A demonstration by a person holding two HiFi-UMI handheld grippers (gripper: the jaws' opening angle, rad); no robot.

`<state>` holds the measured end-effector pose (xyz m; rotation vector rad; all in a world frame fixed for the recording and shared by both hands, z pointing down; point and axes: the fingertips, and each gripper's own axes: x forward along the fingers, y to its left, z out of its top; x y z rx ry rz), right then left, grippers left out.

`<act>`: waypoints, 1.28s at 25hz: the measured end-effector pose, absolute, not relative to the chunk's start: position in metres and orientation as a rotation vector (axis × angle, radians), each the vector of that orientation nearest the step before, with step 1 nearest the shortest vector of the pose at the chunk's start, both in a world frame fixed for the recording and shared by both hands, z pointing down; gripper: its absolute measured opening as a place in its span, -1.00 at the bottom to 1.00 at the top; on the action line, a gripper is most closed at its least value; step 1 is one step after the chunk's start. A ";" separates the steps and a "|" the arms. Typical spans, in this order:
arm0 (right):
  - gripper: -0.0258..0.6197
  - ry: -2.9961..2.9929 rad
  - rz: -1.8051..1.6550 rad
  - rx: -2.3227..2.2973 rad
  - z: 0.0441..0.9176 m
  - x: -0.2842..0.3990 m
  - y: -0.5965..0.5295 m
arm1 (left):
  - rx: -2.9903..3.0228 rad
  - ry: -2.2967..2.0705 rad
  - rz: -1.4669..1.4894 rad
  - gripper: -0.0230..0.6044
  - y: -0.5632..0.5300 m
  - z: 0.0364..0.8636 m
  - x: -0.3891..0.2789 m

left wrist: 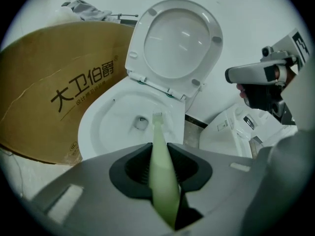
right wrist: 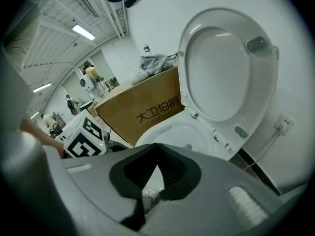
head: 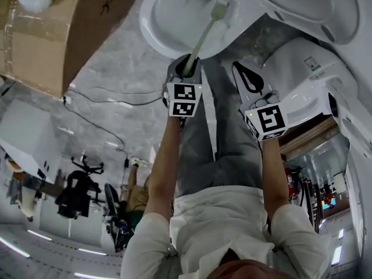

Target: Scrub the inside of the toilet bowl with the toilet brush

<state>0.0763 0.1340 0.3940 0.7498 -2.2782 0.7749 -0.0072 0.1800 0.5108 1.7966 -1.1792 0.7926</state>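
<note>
The white toilet bowl [head: 174,16] stands with its lid [left wrist: 179,38] raised. My left gripper [head: 186,68] is shut on the pale green handle [left wrist: 161,176] of the toilet brush. The handle reaches forward into the bowl [left wrist: 108,122], and the brush head [left wrist: 157,116] sits inside it, beside the drain hole [left wrist: 141,122]. In the head view the brush head [head: 220,9] lies over the bowl's inner wall. My right gripper [head: 247,77] hovers to the right of the bowl, its black jaws shut on nothing, tips touching [right wrist: 156,146]. The bowl [right wrist: 172,132] and lid [right wrist: 221,68] also show beyond them.
A big printed cardboard box [left wrist: 54,97] stands close against the bowl's left side. A second white ceramic fixture [left wrist: 236,132] sits to the right. Cables [head: 104,100] trail over the grey floor. A wall socket [right wrist: 284,124] with a cord is by the lid.
</note>
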 end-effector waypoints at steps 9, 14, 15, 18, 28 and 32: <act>-0.91 -2.298 0.786 0.731 0.389 0.074 0.133 | 1.710 -1.063 0.896 -0.57 0.190 0.530 0.003; -0.91 -2.318 0.792 0.712 0.384 0.062 0.137 | 1.705 -1.030 0.964 -0.57 0.197 0.529 -0.006; -0.91 -2.324 0.798 0.710 0.383 0.059 0.138 | 1.715 -1.022 0.986 -0.57 0.199 0.528 -0.008; -0.91 -2.333 0.809 0.704 0.382 0.054 0.141 | 1.745 -1.001 1.046 -0.57 0.203 0.526 -0.013; -0.91 -2.349 0.818 0.713 0.377 0.046 0.145 | 1.817 -0.946 1.266 -0.57 0.221 0.525 -0.045; -0.91 -2.346 0.836 0.725 0.378 0.044 0.148 | 1.827 -0.915 1.333 -0.57 0.230 0.524 -0.058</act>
